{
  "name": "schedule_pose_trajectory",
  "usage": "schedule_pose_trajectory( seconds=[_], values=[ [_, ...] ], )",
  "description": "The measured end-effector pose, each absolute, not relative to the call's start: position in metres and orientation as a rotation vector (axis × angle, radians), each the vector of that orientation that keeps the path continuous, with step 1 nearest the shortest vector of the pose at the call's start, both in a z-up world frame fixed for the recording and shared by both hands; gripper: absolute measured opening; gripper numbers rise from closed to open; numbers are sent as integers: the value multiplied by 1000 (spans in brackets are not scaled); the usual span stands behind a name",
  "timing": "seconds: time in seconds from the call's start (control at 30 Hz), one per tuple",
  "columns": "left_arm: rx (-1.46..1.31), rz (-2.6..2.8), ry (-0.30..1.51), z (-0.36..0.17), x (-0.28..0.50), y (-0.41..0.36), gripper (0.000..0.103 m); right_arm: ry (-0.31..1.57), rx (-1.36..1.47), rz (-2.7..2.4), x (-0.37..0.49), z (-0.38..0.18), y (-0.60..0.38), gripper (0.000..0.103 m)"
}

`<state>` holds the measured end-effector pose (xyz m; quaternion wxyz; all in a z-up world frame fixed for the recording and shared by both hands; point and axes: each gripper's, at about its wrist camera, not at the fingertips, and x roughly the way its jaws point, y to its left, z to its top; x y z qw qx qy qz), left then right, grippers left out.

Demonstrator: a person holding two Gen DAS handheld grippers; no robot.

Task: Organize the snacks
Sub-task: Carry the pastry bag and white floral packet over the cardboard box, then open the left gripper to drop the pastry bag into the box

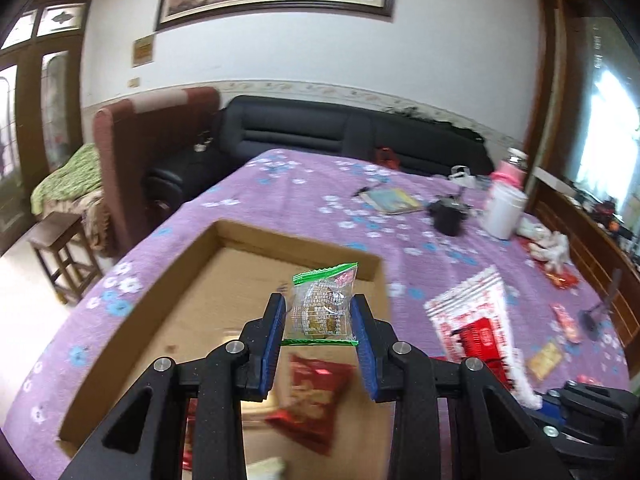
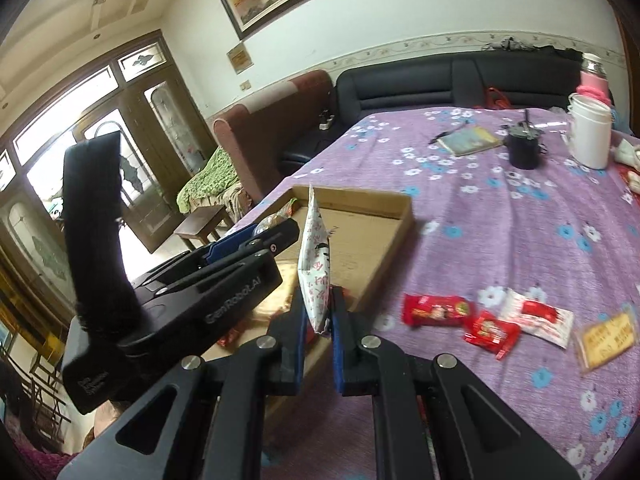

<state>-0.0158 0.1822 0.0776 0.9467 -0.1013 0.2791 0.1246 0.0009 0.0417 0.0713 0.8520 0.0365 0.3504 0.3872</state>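
My left gripper (image 1: 319, 302) is shut on a clear packet with green ends (image 1: 320, 308) that holds a brown biscuit. It hangs over the open cardboard tray (image 1: 160, 304), where a red snack bag (image 1: 314, 392) lies. My right gripper (image 2: 319, 296) is shut on the lower end of a white packet with red print (image 2: 316, 248), held upright and edge-on at the tray's near right corner (image 2: 384, 276). The left gripper (image 2: 272, 230) shows to its left, above the tray. Loose on the purple cloth lie red packets (image 2: 436, 310) (image 2: 490, 332), a white-and-red one (image 2: 536, 314) and a yellow one (image 2: 608, 338).
At the far side of the table stand a white jar (image 2: 591, 136), a black cup (image 2: 524, 150), a book with a pen (image 2: 470, 140) and a pink bottle (image 2: 594, 76). A black sofa (image 2: 420, 84) lies behind. A wooden stool (image 2: 202, 222) stands past the table's left edge.
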Motion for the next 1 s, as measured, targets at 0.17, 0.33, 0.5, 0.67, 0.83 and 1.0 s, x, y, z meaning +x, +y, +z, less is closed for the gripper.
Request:
schedule_pose_trajectory(
  seconds=[0.17, 0.33, 0.5, 0.67, 0.83, 1.0],
  values=[
    [-208, 349, 583, 68, -23, 207, 36, 759, 43, 835, 0, 64, 67, 10],
    [-219, 371, 614, 60, -21, 216, 36, 776, 18, 837, 0, 54, 84, 11],
    [-186, 399, 614, 61, -22, 213, 36, 809, 22, 840, 6, 45, 88, 11],
    [-175, 399, 615, 61, -20, 211, 36, 823, 9, 851, 9, 40, 94, 11],
    [-179, 398, 617, 61, -19, 212, 36, 834, 6, 859, 9, 36, 98, 11],
    [-183, 395, 617, 61, -19, 212, 36, 840, 10, 861, 9, 34, 97, 11]
  ],
)
